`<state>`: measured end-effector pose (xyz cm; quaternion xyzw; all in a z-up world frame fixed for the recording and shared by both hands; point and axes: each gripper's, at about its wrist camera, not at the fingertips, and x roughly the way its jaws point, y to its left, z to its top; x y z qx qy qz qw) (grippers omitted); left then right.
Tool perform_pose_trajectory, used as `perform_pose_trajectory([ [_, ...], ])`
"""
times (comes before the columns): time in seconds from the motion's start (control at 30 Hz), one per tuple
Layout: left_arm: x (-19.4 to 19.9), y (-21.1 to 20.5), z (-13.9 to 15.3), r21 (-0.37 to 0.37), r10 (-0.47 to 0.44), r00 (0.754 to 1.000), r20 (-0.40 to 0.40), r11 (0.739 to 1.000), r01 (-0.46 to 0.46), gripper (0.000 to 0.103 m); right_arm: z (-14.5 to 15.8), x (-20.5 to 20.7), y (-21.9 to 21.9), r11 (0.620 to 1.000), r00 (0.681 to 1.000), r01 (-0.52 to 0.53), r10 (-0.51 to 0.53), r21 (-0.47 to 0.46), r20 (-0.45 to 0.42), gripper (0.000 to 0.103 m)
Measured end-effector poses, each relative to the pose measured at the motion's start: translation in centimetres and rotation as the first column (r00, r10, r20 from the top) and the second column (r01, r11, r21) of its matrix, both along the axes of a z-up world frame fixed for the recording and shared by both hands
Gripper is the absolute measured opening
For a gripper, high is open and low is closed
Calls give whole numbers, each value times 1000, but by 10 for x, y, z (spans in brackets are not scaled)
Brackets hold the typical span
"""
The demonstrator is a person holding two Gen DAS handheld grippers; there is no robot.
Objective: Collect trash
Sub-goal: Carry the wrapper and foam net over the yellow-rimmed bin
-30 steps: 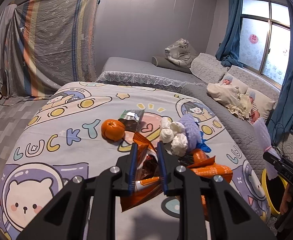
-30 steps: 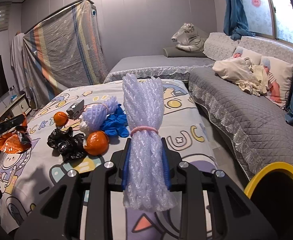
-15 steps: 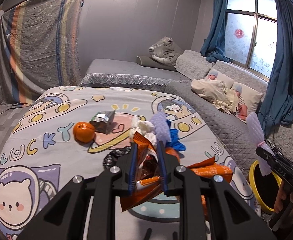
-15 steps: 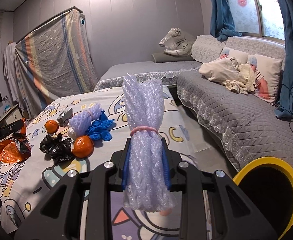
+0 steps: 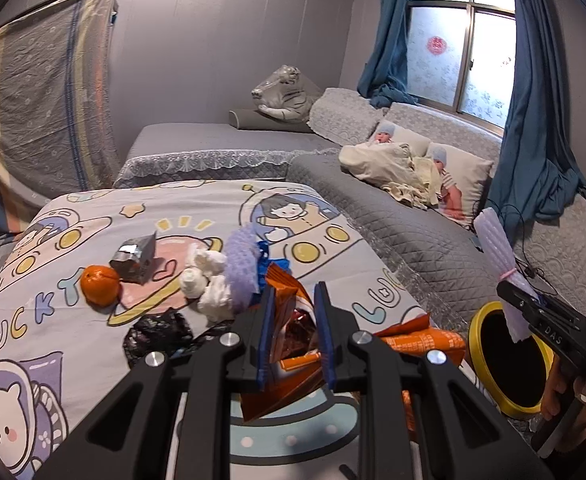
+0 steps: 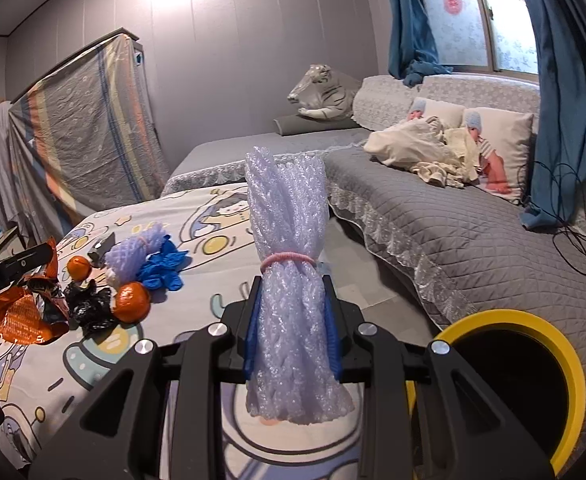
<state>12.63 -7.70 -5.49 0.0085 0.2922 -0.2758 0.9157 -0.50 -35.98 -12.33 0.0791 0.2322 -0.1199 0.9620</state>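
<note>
my right gripper [image 6: 292, 320] was clamped on the foam net bundle [image 6: 289, 264], just beside the yellow-rimmed bin [image 6: 533, 360]. my left gripper [image 5: 293, 332] pinched an orange wrapper [image 5: 289, 340] above the cartoon bedsheet [image 5: 73, 320]; farther off lay an orange [image 5: 100, 284] and blue gloves [image 6: 161, 270].

Grey panelled wall [image 5: 221, 40]; bright light patch high on it in the right wrist view. Window [image 5: 459, 46] with frosted patterned panes, blue curtains [image 5: 541, 112] either side. Long grey quilted sofa [image 6: 473, 240], lace-trimmed, along the window side; plush white tiger [image 6: 323, 94] at its far end. Striped sheet [image 6: 89, 140] draped over furniture. Grey tiled floor [image 6: 353, 264].
</note>
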Motion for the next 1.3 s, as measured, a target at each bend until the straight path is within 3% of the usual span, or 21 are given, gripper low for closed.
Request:
perform_pose_trajectory([
  [0.53,-10,-78,0,7,-164,987,-7,986,164,19,-3,-35,-49,988,987,158,-158,2,-11,26],
  [1.3,-35,-198,-16,37,-402,915,-38,914,404,19,-15,-92,-111,922,920,387,-388,-25,-46,26],
])
